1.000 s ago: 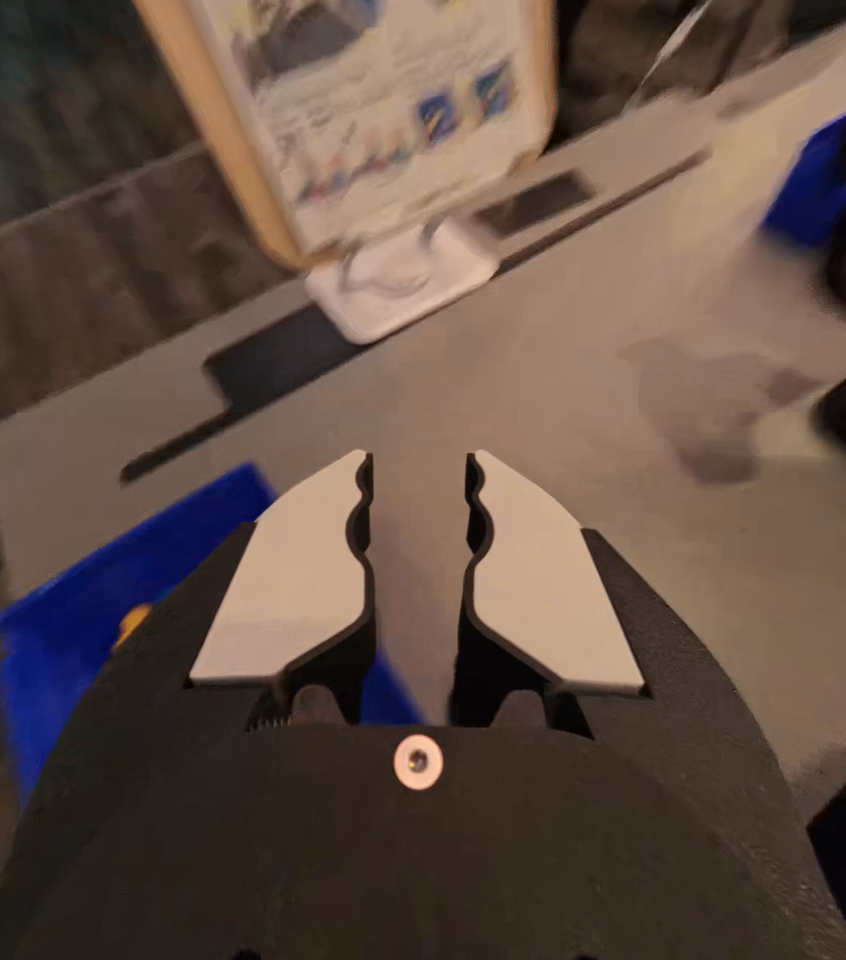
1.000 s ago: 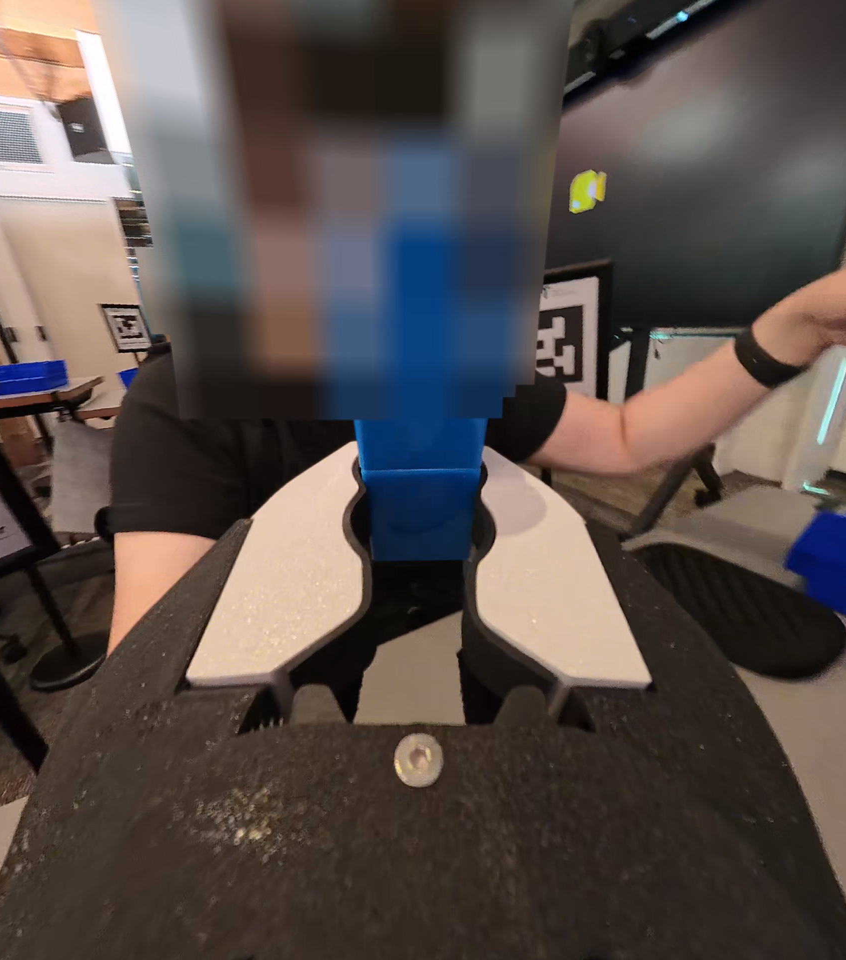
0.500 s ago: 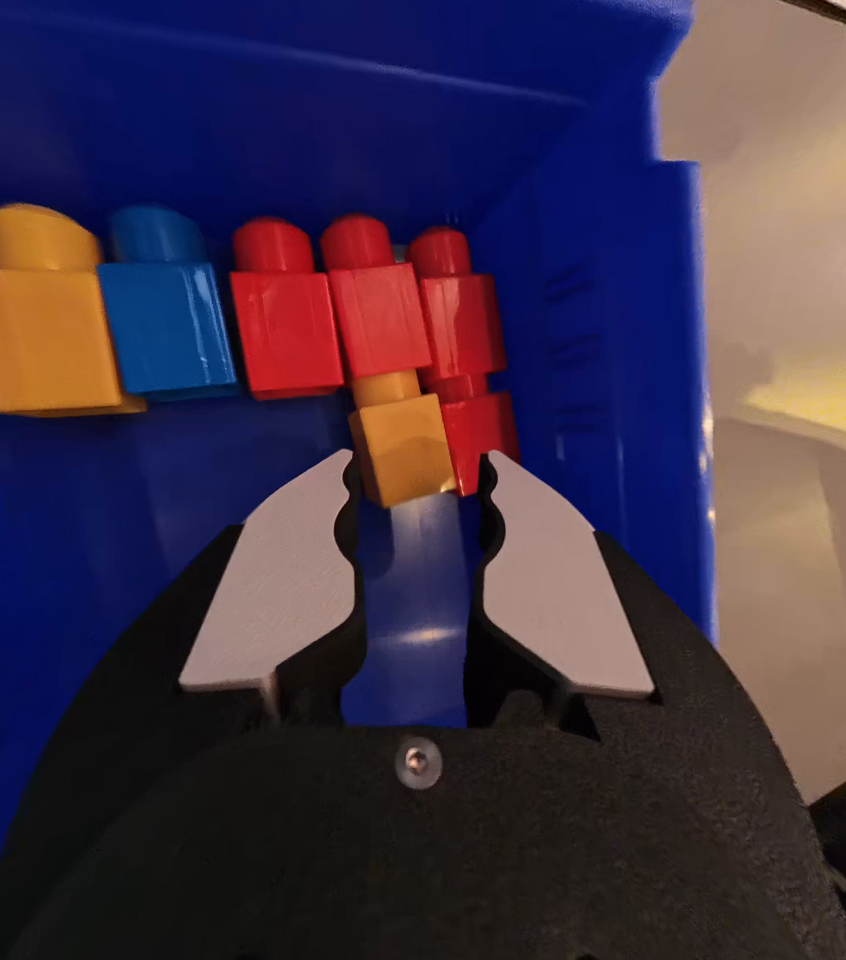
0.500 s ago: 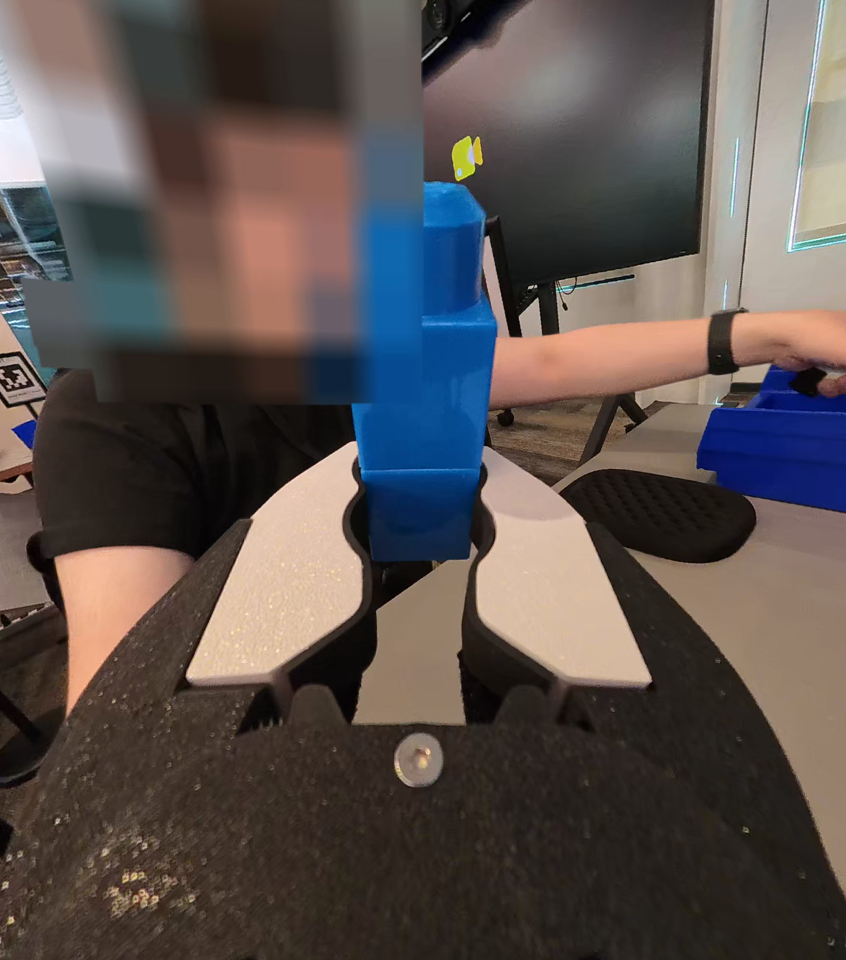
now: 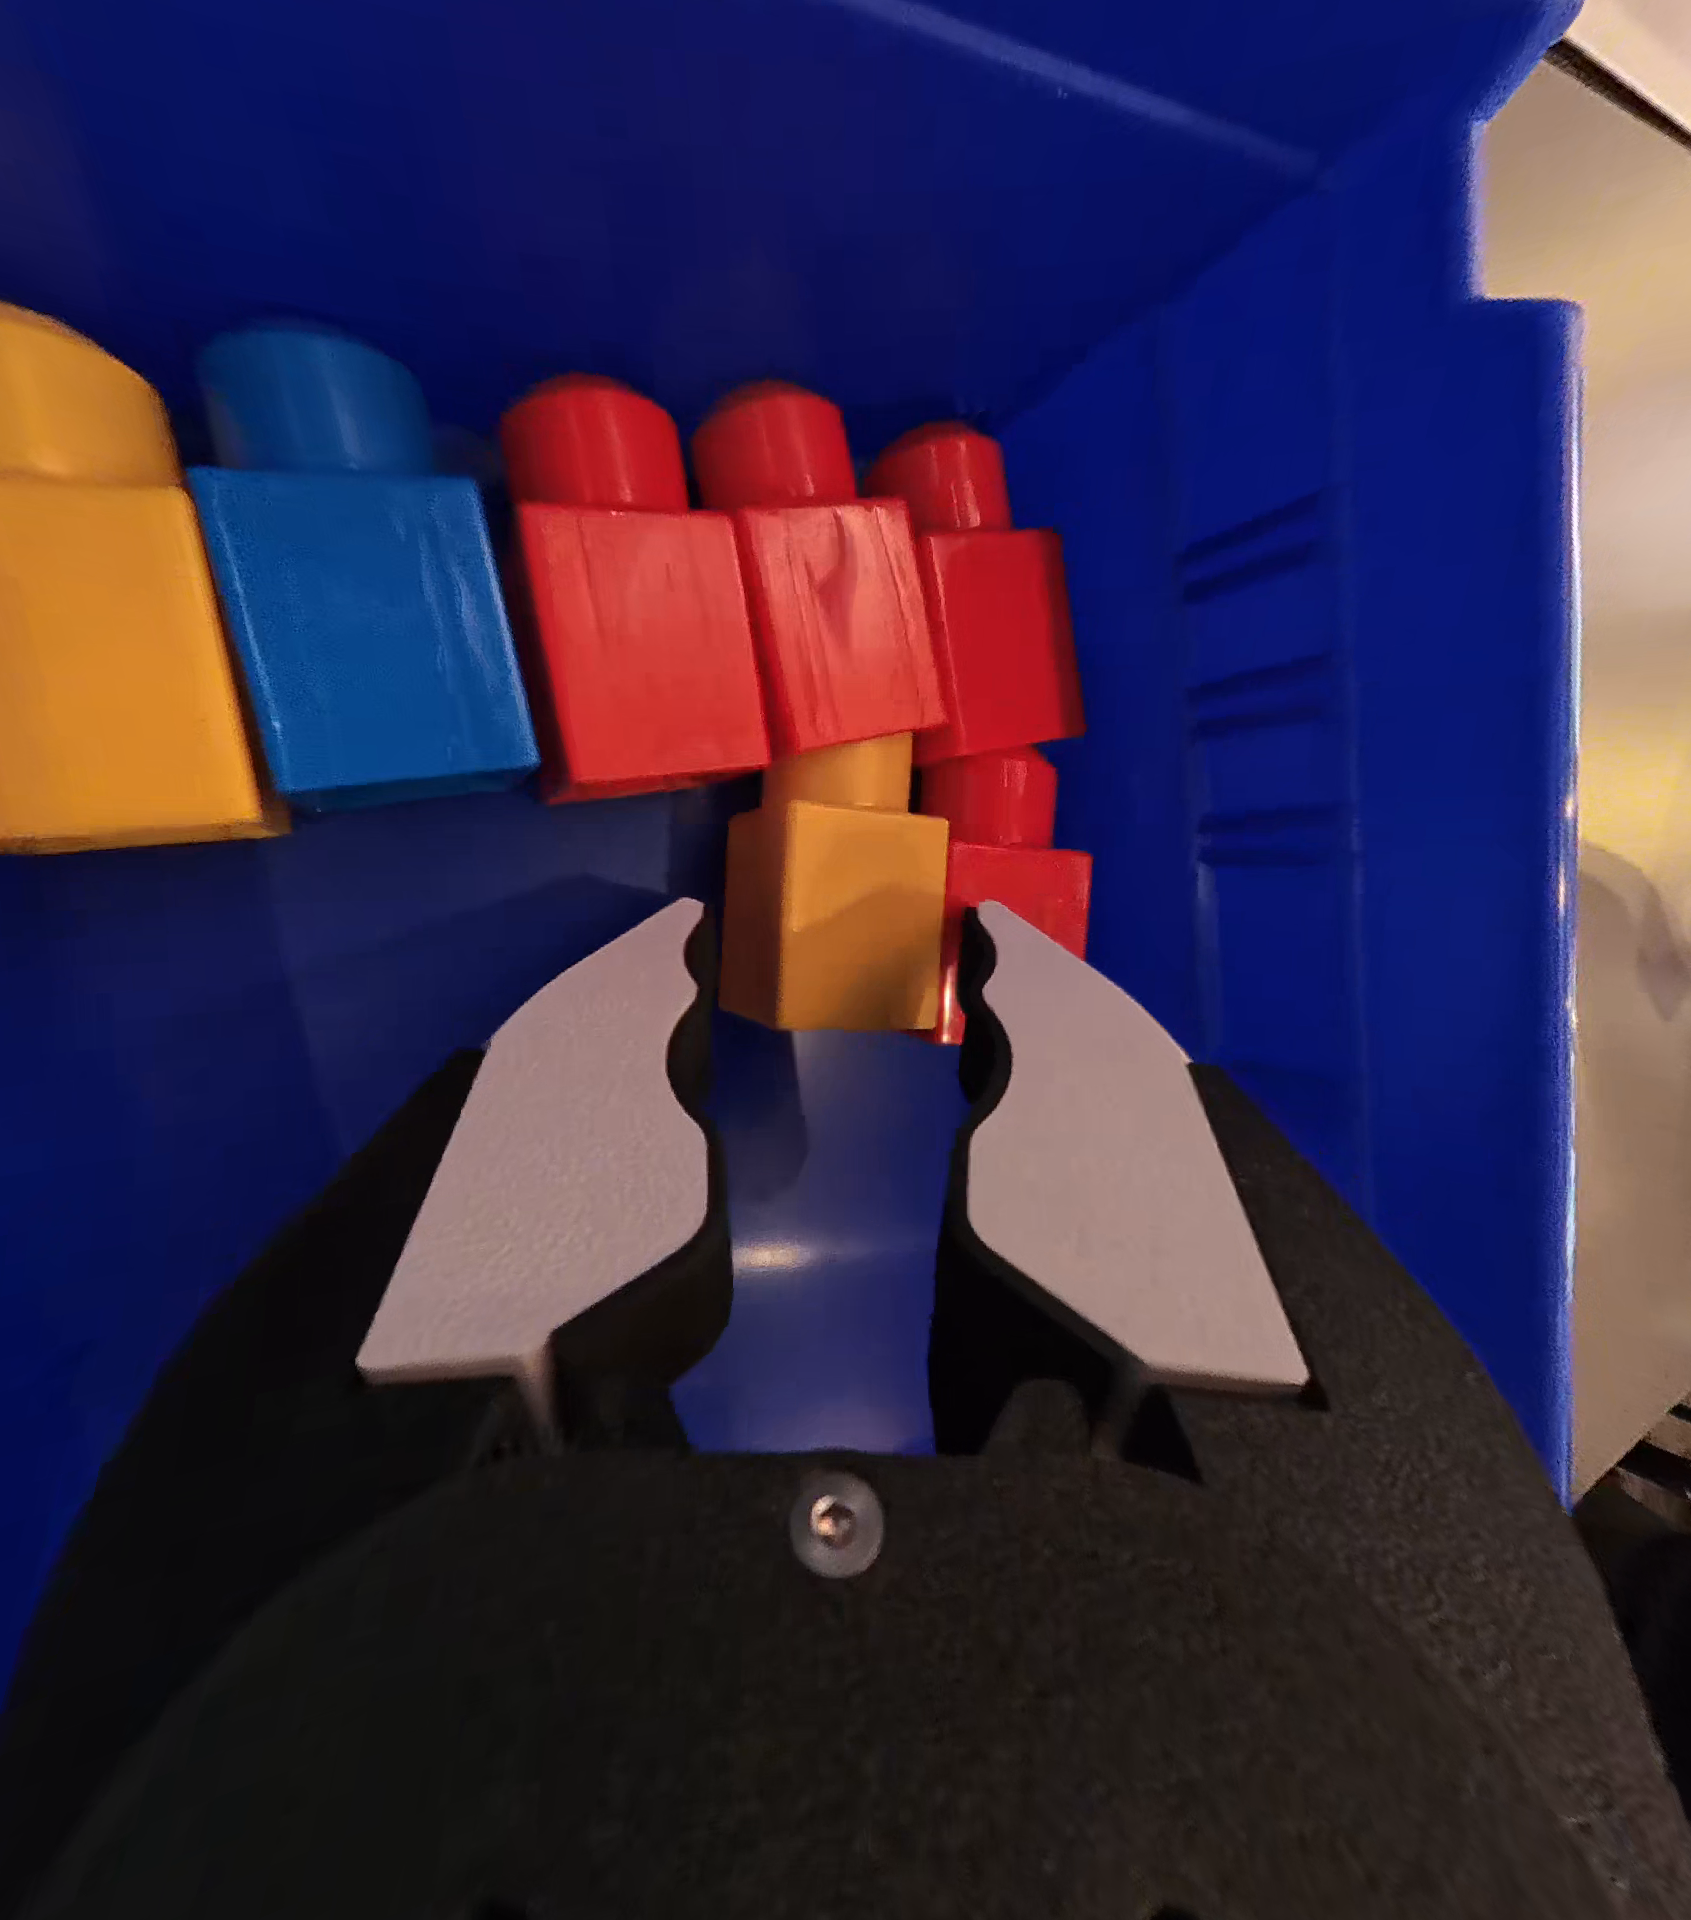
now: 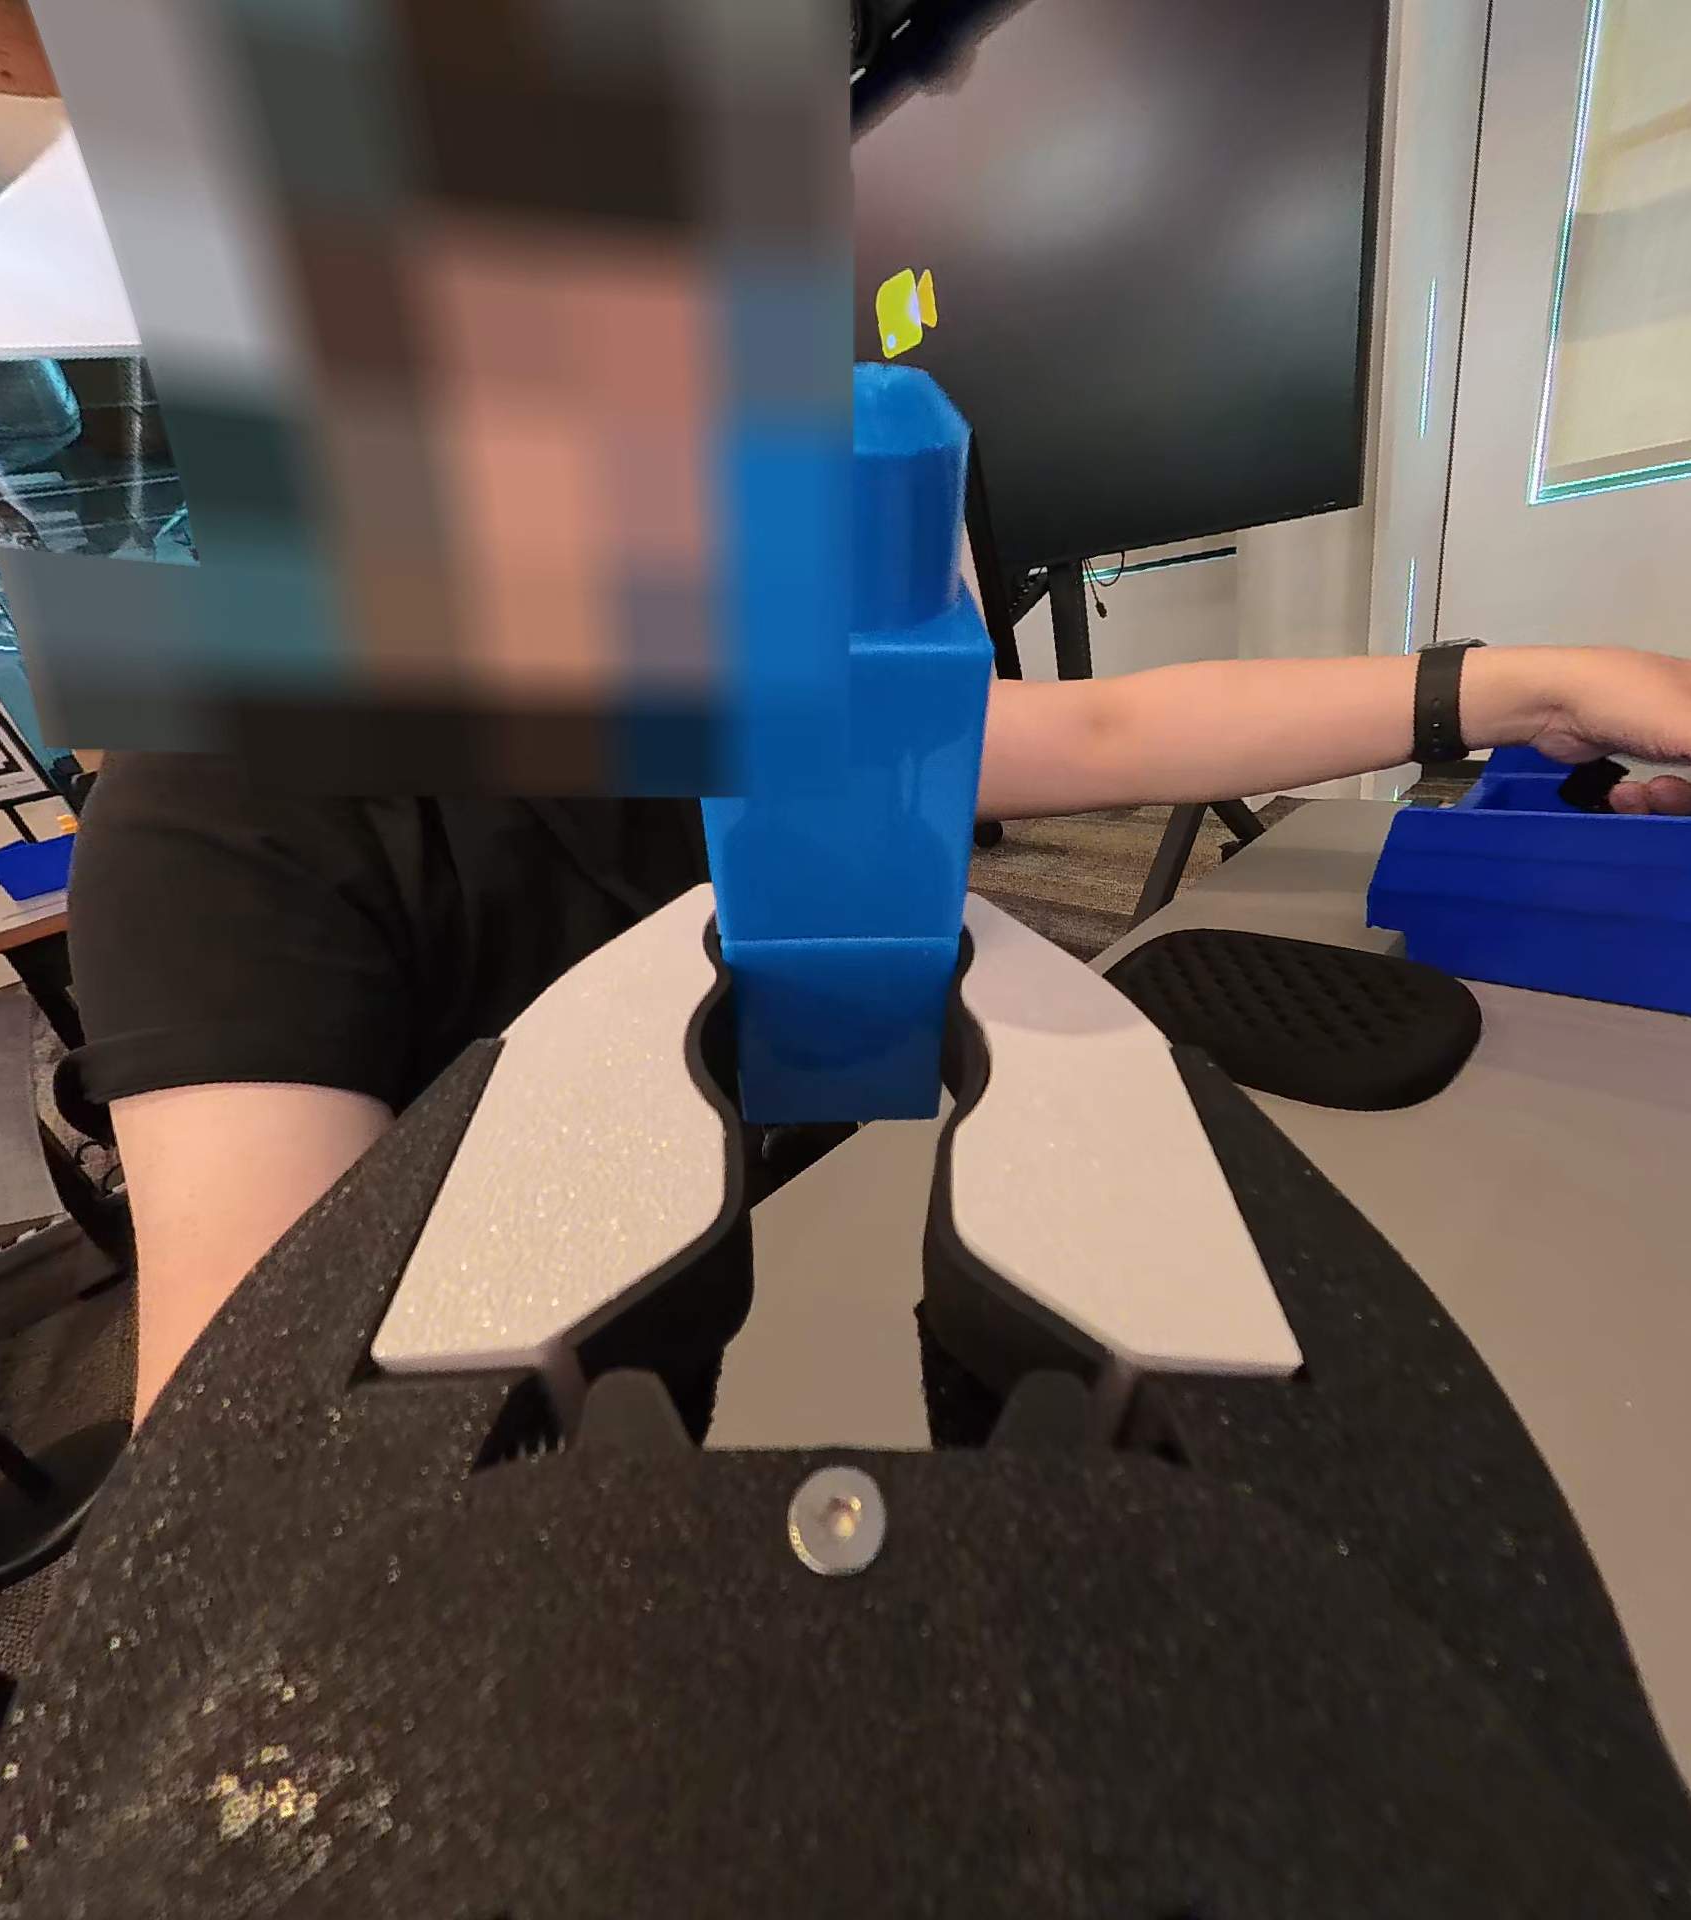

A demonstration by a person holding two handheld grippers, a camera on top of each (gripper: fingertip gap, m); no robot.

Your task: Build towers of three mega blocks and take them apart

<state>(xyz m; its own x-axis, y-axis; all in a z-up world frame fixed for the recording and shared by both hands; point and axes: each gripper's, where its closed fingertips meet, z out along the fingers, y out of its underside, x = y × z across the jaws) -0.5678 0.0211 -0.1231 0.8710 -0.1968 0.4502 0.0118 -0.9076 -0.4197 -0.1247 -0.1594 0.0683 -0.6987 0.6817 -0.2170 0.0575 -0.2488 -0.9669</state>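
Note:
In the left wrist view my left gripper [image 5: 836, 935] is open inside the blue bin [image 5: 1360, 727]. A yellow block [image 5: 836, 914] lies between its fingertips, its stud pushed under a red block [image 5: 841, 623]. More blocks lie in a row along the bin's far side: yellow [image 5: 41, 644], blue [image 5: 363, 634], red [image 5: 633, 644] and two red ones [image 5: 1002, 634] at the right wall. In the right wrist view my right gripper [image 6: 841, 997] is shut on the bottom block of an upright stack of two blue blocks [image 6: 851, 779], held above the grey table [image 6: 1547, 1247].
In the right wrist view the blue bin [image 6: 1589, 883] stands on the table at the right, with a person's hand [image 6: 1630, 717] reaching into it. A black mesh pad [image 6: 1288, 1018] sits beyond the table's edge. A person in a black shirt [image 6: 301, 914] is behind the stack.
My left gripper swung from over the table down into the blue bin and closed in on the yellow block. My right gripper kept hold of the blue stack while turning right.

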